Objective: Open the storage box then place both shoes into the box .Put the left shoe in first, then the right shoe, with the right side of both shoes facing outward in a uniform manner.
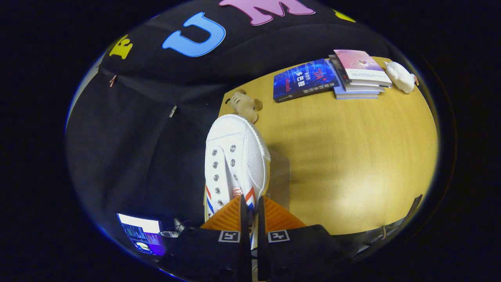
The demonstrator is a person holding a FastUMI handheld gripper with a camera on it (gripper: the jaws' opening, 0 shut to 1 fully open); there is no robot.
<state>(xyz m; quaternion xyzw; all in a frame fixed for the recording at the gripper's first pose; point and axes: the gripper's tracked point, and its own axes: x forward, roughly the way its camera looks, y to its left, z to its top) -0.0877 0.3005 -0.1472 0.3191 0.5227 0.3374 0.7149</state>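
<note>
At the bottom centre of the frame the gripper (250, 203) has its two orange ribbed fingers (231, 215) drawn close together, pinching the heel-side wall of a white shoe (235, 160) — the thin canvas edge sits in the narrow gap between them and both pads appear to press on it. The shoe hangs toe-away, stretching from the fingertips toward the middle of the frame, lifted over the left edge of the wooden table (352, 164). To carry it well, I judge the grip should stay firm and the wrist level, since soft canvas can slip or twist. The shoe is mesh and canvas with metal eyelets, red and blue stripes and a rubber toe cap; no laces are visible. Beyond it, upper centre, lies a small brown plush toy (245, 103); upper right, a glossy blue book (303, 80), a stack of books (360, 74) and a white plush toy (400, 76) — the storage box I cannot see from here
</note>
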